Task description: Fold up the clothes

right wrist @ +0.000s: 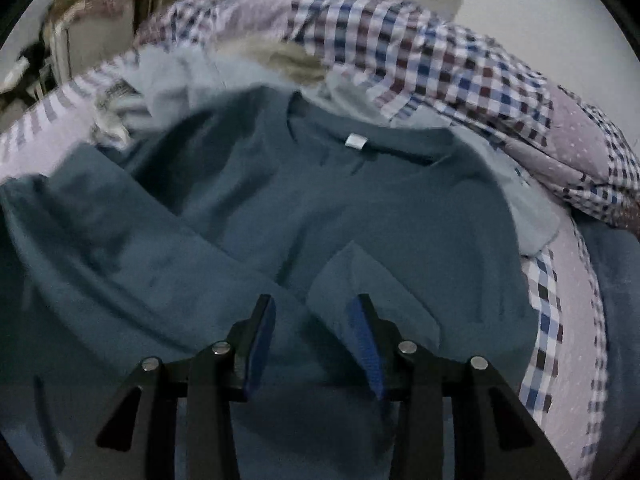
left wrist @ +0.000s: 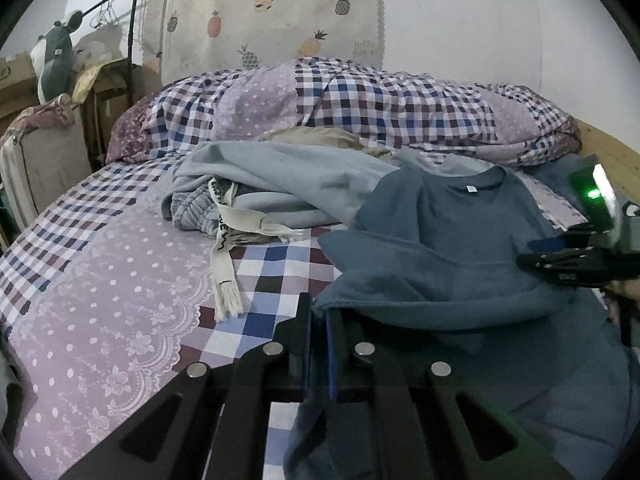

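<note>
A dark teal T-shirt (left wrist: 460,236) lies on the bed, collar with its white tag (right wrist: 355,141) pointing away from me. My left gripper (left wrist: 319,312) is shut on the shirt's left edge and holds a lifted fold of it. In the left wrist view my right gripper (left wrist: 532,258) comes in from the right over the shirt, a hand behind it. In its own view the right gripper (right wrist: 314,304) stands open above the shirt's lower middle, with cloth below the fingers but none pinched.
A pile of grey clothes (left wrist: 272,188) and a cream scarf (left wrist: 224,264) lie left of the shirt. A rolled checked quilt (left wrist: 360,104) runs across the back. The bedsheet (left wrist: 100,280) is bare at the left. A clothes rack (left wrist: 132,36) and boxes stand beyond the bed.
</note>
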Motion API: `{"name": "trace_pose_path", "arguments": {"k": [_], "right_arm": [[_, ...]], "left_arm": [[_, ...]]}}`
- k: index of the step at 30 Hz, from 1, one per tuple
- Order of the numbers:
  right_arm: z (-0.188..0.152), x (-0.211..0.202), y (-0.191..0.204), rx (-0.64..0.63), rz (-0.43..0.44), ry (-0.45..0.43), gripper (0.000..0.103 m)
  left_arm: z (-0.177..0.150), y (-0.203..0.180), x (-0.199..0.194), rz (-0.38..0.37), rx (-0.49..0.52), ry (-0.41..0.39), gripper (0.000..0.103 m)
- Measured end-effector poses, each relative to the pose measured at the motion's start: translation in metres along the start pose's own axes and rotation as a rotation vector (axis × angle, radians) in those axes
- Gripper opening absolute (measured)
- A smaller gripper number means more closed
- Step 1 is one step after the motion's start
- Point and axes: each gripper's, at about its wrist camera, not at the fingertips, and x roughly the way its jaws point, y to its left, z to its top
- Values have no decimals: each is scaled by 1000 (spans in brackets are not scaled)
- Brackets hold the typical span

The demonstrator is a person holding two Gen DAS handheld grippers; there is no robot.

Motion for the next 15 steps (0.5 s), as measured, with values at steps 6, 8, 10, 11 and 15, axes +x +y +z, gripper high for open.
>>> {"name": "trace_pose_path", "arguments": {"k": [6, 8, 10, 11, 15], "right_arm": [[14, -15, -27, 63, 25, -38, 4], [13, -53, -49, 157, 102, -155, 4], [-3, -94, -77, 294, 208, -288, 4], [-17, -109, -89, 361, 251, -338, 4], [-90, -115, -131, 552, 186, -283, 7]], "left_arm": [[-3, 14, 4, -10, -71, 24, 5], [-5, 17, 4, -10, -74, 29, 5], [-6, 19, 4, -10, -78, 34, 5], [-7, 21, 4, -10, -80, 36, 5], [-9, 23, 2, -11, -81, 42, 5]]}}
